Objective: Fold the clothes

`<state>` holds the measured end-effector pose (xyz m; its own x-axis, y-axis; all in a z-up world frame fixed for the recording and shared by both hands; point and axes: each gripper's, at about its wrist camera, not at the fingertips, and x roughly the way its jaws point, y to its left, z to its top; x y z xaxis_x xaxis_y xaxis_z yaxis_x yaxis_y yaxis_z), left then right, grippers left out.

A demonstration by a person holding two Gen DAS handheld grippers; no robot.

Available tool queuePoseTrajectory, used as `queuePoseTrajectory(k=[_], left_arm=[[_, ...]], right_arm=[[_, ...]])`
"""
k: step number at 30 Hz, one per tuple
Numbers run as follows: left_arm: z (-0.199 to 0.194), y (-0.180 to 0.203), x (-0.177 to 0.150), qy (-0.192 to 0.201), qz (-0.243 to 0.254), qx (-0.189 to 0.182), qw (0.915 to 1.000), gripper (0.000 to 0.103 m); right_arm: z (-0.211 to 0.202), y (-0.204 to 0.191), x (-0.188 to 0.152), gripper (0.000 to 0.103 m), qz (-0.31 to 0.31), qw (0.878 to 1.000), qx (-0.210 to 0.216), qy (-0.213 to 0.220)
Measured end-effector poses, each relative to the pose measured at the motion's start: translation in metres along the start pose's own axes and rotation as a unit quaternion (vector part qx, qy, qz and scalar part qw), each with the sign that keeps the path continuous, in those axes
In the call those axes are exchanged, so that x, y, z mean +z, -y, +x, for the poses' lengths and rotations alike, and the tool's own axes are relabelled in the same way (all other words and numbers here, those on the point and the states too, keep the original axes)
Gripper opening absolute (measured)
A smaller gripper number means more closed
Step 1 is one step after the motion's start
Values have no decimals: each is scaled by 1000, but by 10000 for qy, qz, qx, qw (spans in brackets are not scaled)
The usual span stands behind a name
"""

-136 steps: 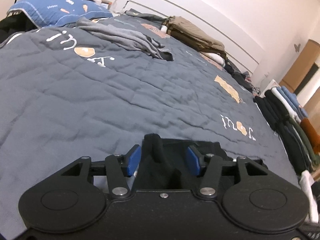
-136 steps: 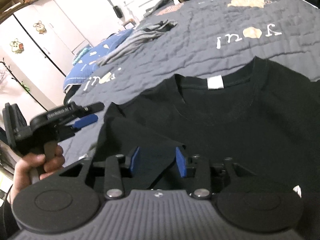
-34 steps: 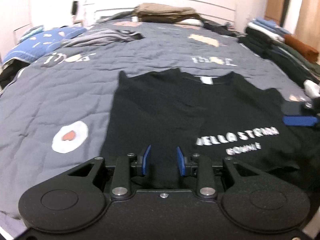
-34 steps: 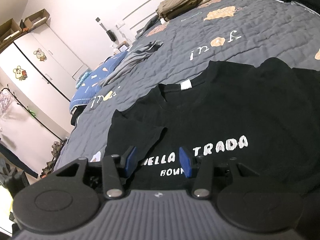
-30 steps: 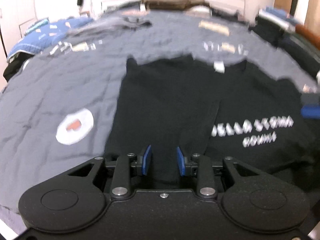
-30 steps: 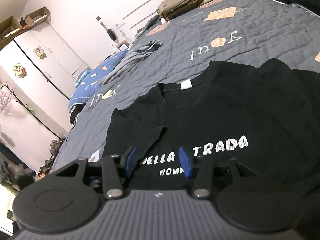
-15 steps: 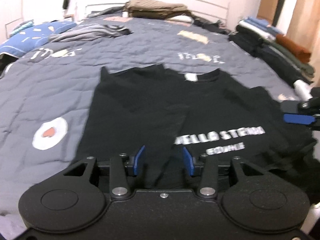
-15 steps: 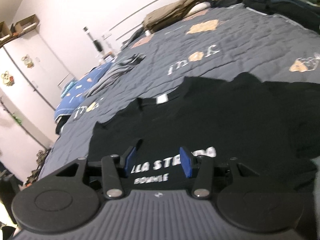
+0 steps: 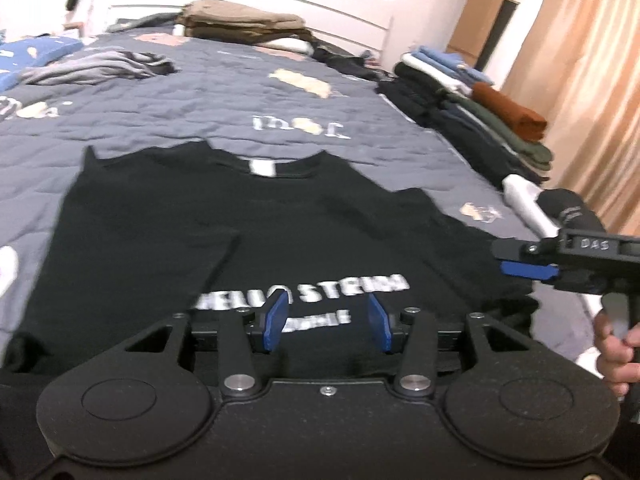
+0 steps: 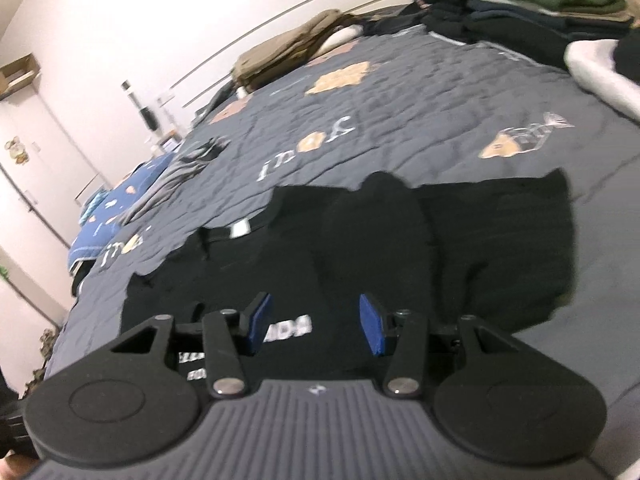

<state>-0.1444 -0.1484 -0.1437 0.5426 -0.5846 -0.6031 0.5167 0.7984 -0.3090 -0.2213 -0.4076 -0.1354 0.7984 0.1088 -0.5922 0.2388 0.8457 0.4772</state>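
1. Left gripper (image 9: 326,322): blue-padded jaws spread wide, holding nothing, poised over the lower part of the black T-shirt (image 9: 256,224), above its white lettering.
2. Right gripper (image 10: 314,330): jaws likewise wide apart and empty, over the shirt's right half; seen from the left wrist it (image 9: 524,264) sits off the shirt's right edge, a hand (image 9: 616,354) on its grip.
3. T-shirt lies flat, front up, on the grey quilted bedspread (image 9: 168,112); left sleeve folded in, right sleeve spread and rumpled.
4. Open quilt left of and beyond the collar.
5. Farther: crumpled grey garment (image 9: 96,68) at left, folded stack (image 9: 472,112) along the right edge, tan pile (image 9: 240,24) by the headboard.
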Motion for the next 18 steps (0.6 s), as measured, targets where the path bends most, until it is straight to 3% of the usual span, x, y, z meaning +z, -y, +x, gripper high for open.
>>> queuePoseTrajectory(k=[6,18], left_arm=[[14,27,-1,-67,26,-466,9989,49],[28,53,-9,-207,149,-743,9969,50]], right_arm=[[-12,42,3,48,272,9988,-371,169],[-31,118,8,50,906,9897,-1041,376]])
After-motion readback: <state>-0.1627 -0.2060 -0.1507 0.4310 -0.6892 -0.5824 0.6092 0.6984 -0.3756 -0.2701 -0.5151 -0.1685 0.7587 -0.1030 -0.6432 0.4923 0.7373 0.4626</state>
